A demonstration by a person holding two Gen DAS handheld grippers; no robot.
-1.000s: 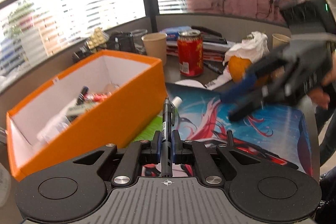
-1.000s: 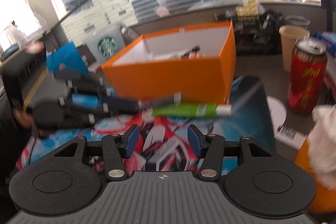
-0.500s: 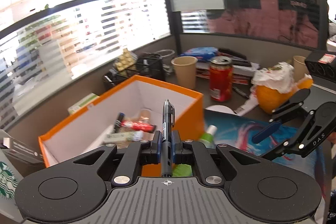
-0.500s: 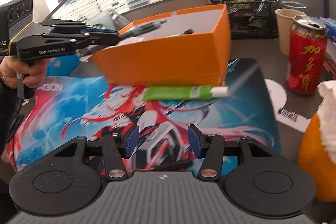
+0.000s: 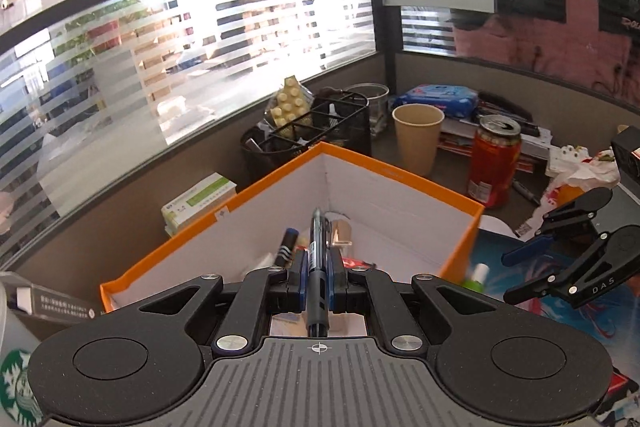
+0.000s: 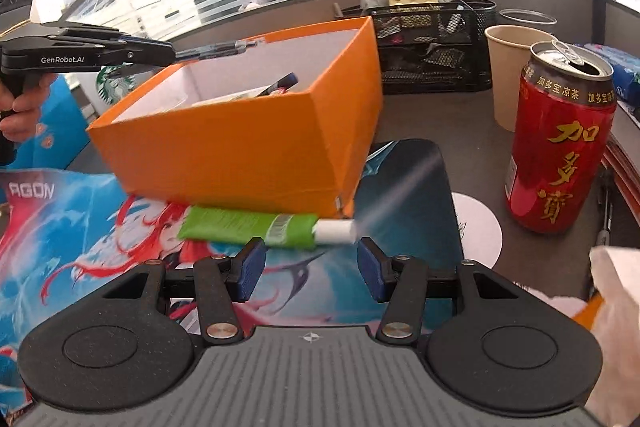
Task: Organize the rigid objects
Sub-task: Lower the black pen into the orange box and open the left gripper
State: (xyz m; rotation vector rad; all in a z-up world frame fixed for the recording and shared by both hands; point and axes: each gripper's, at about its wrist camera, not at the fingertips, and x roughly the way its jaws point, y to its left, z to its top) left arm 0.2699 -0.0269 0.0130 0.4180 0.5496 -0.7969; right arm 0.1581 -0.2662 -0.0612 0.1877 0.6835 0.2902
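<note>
My left gripper [image 5: 318,277] is shut on a dark pen [image 5: 319,247], held above the open orange box [image 5: 400,183] with the pen tip over the box interior. Several small items lie inside the box. In the right wrist view the left gripper [image 6: 160,47] and its pen [image 6: 218,49] hang over the box's [image 6: 240,143] far left corner. My right gripper [image 6: 310,267] is open, just short of a green tube [image 6: 244,227] with a white cap that lies on the printed mat [image 6: 400,187] against the box's near wall. From the left wrist the right gripper [image 5: 520,275] shows at the right edge.
A red drink can [image 6: 560,147], a paper cup [image 6: 508,67] and a black mesh organiser [image 6: 432,47] stand behind and right of the box. Crumpled tissue over an orange thing [image 6: 612,287] sits at the near right. A medicine carton [image 5: 200,199] lies left of the box.
My left gripper carried the pen up and across from beside the box's near wall to above its inside. My right gripper came down and closer to the green tube, jaws unchanged.
</note>
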